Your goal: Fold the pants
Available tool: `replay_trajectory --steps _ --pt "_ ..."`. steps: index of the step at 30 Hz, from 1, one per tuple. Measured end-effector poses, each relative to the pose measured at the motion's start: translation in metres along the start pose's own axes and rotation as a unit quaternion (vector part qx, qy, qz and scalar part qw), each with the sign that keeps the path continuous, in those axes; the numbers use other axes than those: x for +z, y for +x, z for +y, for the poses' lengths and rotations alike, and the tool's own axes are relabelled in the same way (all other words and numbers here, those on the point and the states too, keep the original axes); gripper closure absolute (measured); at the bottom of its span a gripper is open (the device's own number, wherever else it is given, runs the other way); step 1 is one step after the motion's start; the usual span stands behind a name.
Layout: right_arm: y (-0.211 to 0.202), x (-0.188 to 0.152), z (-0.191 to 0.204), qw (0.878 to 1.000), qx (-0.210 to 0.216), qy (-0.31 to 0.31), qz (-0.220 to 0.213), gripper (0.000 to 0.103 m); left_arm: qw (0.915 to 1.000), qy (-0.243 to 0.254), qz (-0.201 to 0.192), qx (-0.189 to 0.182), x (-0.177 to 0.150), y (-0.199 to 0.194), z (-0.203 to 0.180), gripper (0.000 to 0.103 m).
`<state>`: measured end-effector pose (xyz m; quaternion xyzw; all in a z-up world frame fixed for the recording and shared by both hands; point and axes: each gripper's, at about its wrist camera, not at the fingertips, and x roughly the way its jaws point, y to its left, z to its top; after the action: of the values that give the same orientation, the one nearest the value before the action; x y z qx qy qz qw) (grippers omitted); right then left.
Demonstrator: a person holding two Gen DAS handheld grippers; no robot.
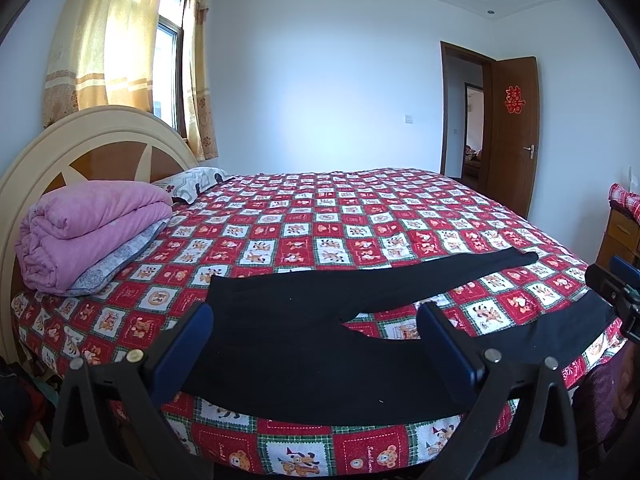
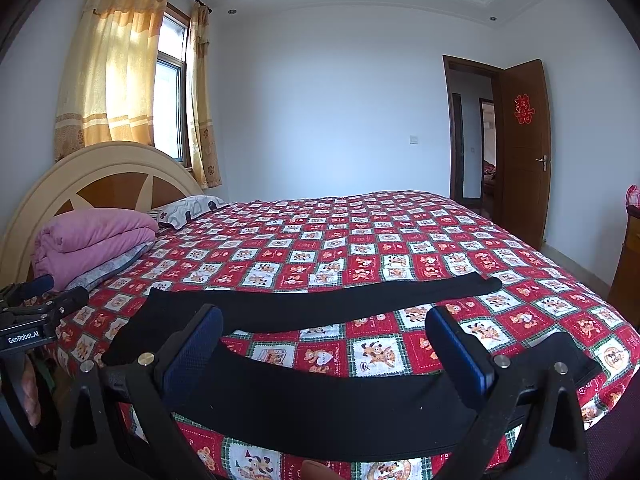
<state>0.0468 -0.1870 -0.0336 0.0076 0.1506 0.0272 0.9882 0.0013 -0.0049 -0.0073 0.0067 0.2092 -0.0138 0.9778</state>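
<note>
Black pants spread flat along near edge of bed, legs apart. Left gripper spread wide above waist end; right gripper spread wide above near leg, neither touching pants.

The room is lit brightly by daylight from the window at the left, filtered through glowing yellow curtains. The white wall is tinted bluish. Straight lines are bent by fisheye distortion, and dark vignetting is seen in every corner. Focus is sharp throughout.
</note>
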Motion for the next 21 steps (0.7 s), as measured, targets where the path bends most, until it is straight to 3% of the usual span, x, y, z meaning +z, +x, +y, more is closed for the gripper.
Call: replay_trajectory --steps 21 --pt "0.0046 -0.0034 0.0012 1.000 0.003 -0.005 0.007 0.001 1.0000 -0.001 0.000 0.000 0.0001 0.0010 0.0021 0.000"
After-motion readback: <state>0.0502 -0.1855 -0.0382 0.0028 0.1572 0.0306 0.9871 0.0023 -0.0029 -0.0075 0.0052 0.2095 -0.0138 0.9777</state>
